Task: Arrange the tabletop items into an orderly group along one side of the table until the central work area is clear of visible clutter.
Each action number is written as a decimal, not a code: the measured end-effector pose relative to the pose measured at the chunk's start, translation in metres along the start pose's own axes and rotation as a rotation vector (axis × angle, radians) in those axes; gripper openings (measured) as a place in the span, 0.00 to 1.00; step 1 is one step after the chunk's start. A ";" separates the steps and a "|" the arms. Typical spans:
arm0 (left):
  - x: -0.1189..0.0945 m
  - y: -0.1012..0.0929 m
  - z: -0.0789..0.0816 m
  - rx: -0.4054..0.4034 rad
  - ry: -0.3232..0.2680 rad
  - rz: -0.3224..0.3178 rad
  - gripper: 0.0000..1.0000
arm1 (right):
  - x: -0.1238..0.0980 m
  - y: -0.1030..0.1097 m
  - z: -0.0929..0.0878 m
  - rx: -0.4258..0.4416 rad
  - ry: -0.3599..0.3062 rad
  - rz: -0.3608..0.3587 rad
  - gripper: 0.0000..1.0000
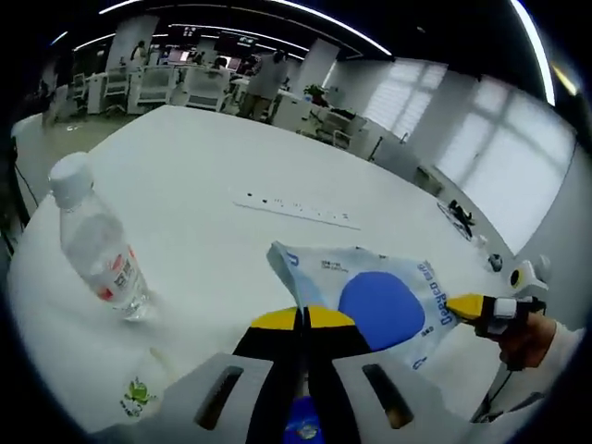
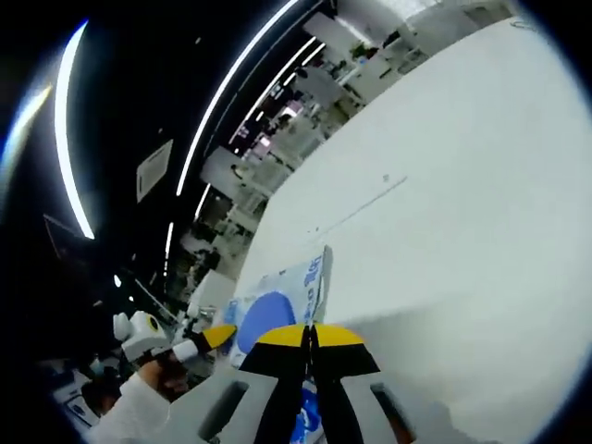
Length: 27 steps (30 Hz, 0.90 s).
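A white packet (image 1: pixel 370 296) printed with a large blue disc and blue lettering hangs above the worktop (image 1: pixel 185 176), spread nearly flat, one corner pointing up and away. Both tools pinch it at the edges: the left tool (image 1: pixel 302 319) on its near edge, the right tool (image 1: pixel 476 307) on its far right corner. In the right gripper view the same packet (image 2: pixel 277 301) stands edge-on above that tool (image 2: pixel 310 335).

Left of the packet, a clear plastic bottle (image 1: pixel 97 245) with a white cap and a red-and-white label stands upright on the worktop. Beyond the packet lies a long white power strip (image 1: pixel 296 209), flat.
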State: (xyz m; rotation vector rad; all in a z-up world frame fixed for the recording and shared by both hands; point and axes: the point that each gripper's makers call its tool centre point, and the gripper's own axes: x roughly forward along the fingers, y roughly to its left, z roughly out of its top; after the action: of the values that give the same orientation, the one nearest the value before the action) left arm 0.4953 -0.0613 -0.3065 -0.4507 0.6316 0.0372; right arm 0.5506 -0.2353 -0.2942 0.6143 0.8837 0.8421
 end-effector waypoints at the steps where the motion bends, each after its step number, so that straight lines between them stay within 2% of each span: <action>1: 0.000 0.002 -0.001 0.003 0.002 0.006 0.00 | 0.002 0.002 -0.001 -0.010 0.005 0.002 0.00; 3: 0.002 0.012 -0.002 0.014 0.006 0.027 0.00 | 0.011 0.007 -0.004 -0.044 0.028 0.008 0.00; 4: 0.009 0.028 -0.002 0.008 0.010 0.047 0.00 | 0.026 0.002 -0.013 -0.084 0.076 -0.017 0.00; 7: 0.018 0.043 -0.005 0.022 0.022 0.073 0.00 | 0.040 -0.004 -0.017 -0.089 0.101 -0.024 0.00; 10: 0.024 0.052 -0.011 0.022 0.032 0.098 0.00 | 0.049 -0.012 -0.027 -0.137 0.152 -0.057 0.00; 13: 0.033 0.063 -0.018 0.032 0.038 0.120 0.00 | 0.062 -0.022 -0.034 -0.225 0.192 -0.070 0.00; 17: 0.042 0.072 -0.027 0.037 0.067 0.135 0.00 | 0.076 -0.038 -0.040 -0.166 0.224 -0.094 0.00; 21: 0.046 0.081 -0.036 0.117 0.115 0.176 0.00 | 0.088 -0.041 -0.045 -0.220 0.254 -0.092 0.00; 25: 0.050 0.088 -0.036 0.122 0.116 0.187 0.00 | 0.100 -0.050 -0.048 -0.214 0.271 -0.109 0.00; 27: 0.054 0.094 -0.039 0.124 0.122 0.193 0.00 | 0.097 -0.043 -0.049 -0.194 0.277 -0.115 0.00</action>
State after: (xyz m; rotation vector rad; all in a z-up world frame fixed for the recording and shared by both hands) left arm 0.5010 0.0019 -0.4032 -0.2721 0.7916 0.1537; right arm 0.5599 -0.1711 -0.3920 0.2773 1.0626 0.9089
